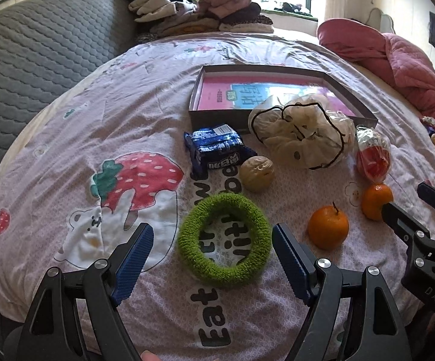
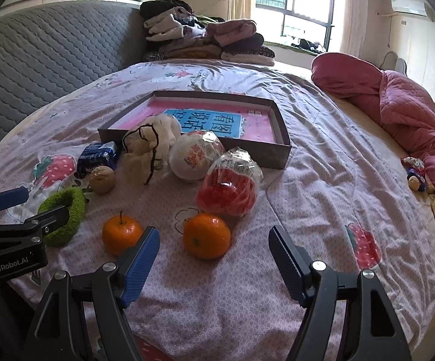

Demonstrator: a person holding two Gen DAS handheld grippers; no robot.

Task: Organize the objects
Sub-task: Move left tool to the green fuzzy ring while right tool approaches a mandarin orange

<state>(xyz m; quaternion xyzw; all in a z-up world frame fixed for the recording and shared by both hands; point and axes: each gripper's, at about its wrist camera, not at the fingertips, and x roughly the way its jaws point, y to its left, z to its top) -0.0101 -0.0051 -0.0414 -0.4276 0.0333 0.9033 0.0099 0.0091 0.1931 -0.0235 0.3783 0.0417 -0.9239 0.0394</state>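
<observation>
A green fuzzy ring (image 1: 187,240) lies flat on the bed sheet, and my left gripper (image 1: 212,234) stands open with a finger on either side of it, not touching. Beyond it sit a walnut (image 1: 257,174), a blue snack packet (image 1: 217,147), a white cloth bag (image 1: 304,129) and a red wrapped packet (image 1: 372,153). Two oranges (image 1: 328,227) (image 1: 375,200) rest to the right. My right gripper (image 2: 214,236) is open just in front of one orange (image 2: 206,236); the other orange (image 2: 121,237) is by its left finger. An open shallow box (image 2: 283,147) with a pink book inside lies behind.
Folded clothes (image 2: 205,39) are piled at the head of the bed against a grey quilted headboard (image 2: 42,60). A pink quilt (image 2: 404,108) is bunched along the right side, with small wrapped items (image 2: 416,174) beside it. Bare sheet (image 2: 337,180) lies right of the box.
</observation>
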